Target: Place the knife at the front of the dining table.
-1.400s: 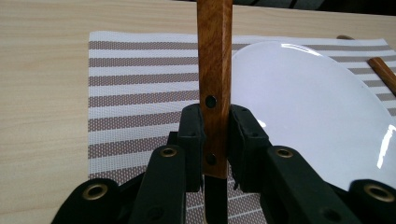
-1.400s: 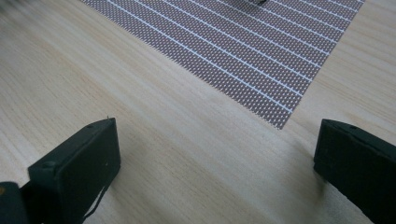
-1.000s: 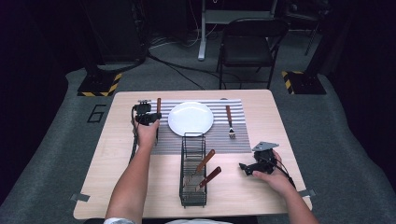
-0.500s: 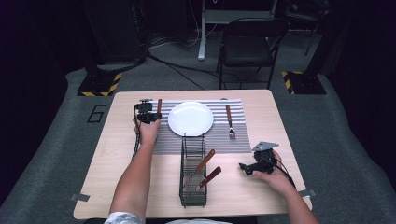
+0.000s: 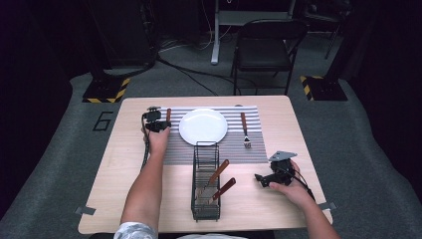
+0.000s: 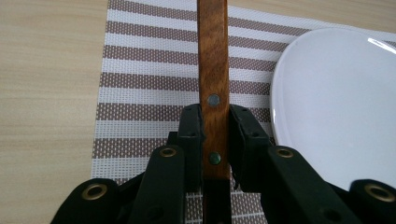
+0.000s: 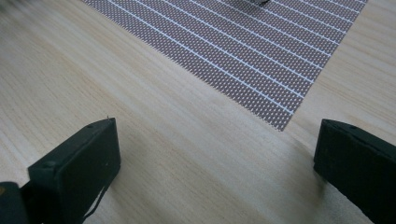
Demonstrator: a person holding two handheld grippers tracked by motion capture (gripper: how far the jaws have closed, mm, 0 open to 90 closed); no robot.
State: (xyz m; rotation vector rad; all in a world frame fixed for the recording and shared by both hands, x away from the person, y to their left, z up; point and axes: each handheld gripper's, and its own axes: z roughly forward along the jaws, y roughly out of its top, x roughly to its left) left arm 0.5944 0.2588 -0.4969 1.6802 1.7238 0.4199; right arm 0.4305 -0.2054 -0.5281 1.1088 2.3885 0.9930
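**Place setting: one utensil laid, one in hand, two in the caddy**

Left of the round white plate (image 5: 203, 126), the left gripper (image 6: 215, 140) is clamped on the brown wooden handle of a piece of cutlery (image 6: 212, 60), which lies over the grey-and-white striped placemat (image 6: 144, 88), just beside the plate's rim. Right of the plate, a wooden-handled fork (image 5: 244, 130) already lies on the mat. Nearer the person than the plate, the black wire cutlery caddy (image 5: 206, 181) holds two more wooden-handled utensils (image 5: 219, 180). The right gripper (image 5: 260, 178) rests to the right of the caddy, jaws wide apart and empty. Judged from this, the setting is roughly half complete: releasing the held piece and placing the remaining two are left.
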